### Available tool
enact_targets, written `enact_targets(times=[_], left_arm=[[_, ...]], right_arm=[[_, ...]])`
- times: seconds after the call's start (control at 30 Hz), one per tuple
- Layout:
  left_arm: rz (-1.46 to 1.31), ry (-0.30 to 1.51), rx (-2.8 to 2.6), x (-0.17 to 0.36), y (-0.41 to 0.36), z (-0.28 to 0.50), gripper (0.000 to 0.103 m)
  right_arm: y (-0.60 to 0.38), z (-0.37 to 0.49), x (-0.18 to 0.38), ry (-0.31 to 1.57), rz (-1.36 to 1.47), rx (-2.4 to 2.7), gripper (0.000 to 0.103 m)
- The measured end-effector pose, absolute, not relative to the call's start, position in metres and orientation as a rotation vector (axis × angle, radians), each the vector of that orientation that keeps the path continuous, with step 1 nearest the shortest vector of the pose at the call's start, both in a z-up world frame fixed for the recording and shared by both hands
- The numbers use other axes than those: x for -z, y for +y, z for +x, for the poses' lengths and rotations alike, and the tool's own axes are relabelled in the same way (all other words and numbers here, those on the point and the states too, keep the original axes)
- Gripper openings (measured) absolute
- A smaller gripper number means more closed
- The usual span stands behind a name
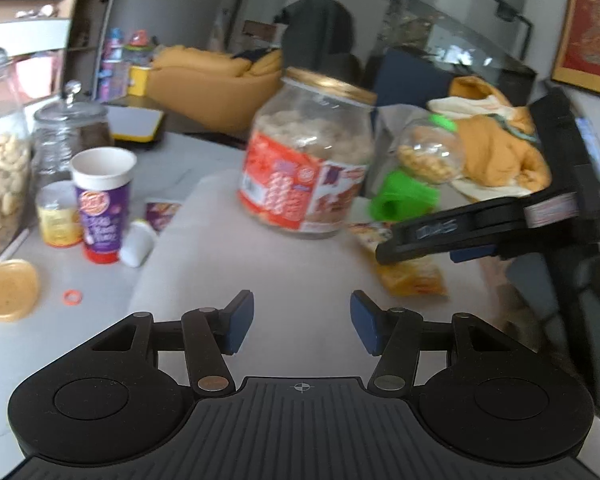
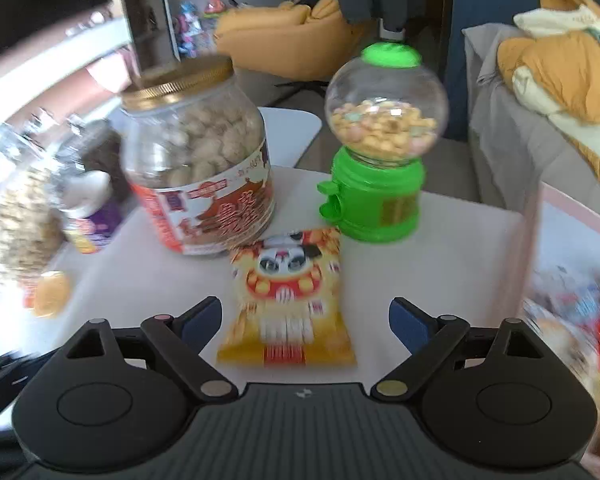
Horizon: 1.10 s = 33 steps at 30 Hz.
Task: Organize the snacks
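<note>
A yellow snack packet with a panda face (image 2: 288,300) lies flat on a pale mat (image 2: 440,264), just ahead of my right gripper (image 2: 305,322), which is open and empty above its near end. Behind it stand a gold-lidded jar of round snacks (image 2: 198,160) and a green candy dispenser (image 2: 380,148). In the left wrist view my left gripper (image 1: 302,326) is open and empty over the mat (image 1: 228,264); the jar (image 1: 308,160), the dispenser (image 1: 416,172) and the packet (image 1: 412,276) lie ahead, with the right gripper (image 1: 384,254) over the packet.
At the left stand a purple cup (image 1: 102,204), a small yellow jar (image 1: 58,216), a large jar of nuts (image 1: 0,184), a glass lidded jar (image 1: 70,132) and a loose yellow lid (image 1: 10,290). A pink bin of snack packets (image 2: 572,320) sits at the right.
</note>
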State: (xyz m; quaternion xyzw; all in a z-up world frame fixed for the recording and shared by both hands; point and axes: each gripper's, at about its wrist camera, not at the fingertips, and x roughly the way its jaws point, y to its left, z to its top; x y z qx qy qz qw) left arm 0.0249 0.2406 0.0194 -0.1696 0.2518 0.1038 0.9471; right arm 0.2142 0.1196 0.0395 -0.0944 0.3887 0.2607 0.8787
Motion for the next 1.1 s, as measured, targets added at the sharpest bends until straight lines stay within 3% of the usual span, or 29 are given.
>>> enact_targets(times=[0.13, 0.17, 0.2, 0.23, 0.7, 0.87, 1.1], left_arm=[[-0.345, 0.539, -0.185, -0.018, 0.241, 0.027, 0.059], [-0.336, 0.545, -0.186, -0.017, 0.239, 0.027, 0.059], [-0.329, 0.551, -0.185, -0.017, 0.238, 0.028, 0.059], [-0.323, 0.557, -0.182, -0.016, 0.236, 0.029, 0.059], [-0.262, 0.599, -0.203, -0.015, 0.212, 0.013, 0.059], [-0.259, 0.645, -0.185, -0.018, 0.201, -0.010, 0.058], [-0.350, 0.721, -0.063, -0.016, 0.183, -0.063, 0.031]], right_arm=[[0.146, 0.236, -0.011, 0.887, -0.292, -0.497, 0.092], [0.143, 0.237, -0.012, 0.888, -0.267, -0.496, 0.087], [0.142, 0.236, -0.014, 0.901, -0.258, -0.503, 0.070], [0.140, 0.234, -0.017, 0.908, -0.247, -0.514, 0.064], [0.032, 0.102, -0.039, 0.886, -0.359, -0.648, 0.065], [0.006, 0.069, -0.033, 0.828, -0.418, -0.628, 0.081], [-0.021, 0.017, -0.034, 0.843, -0.314, -0.752, 0.082]])
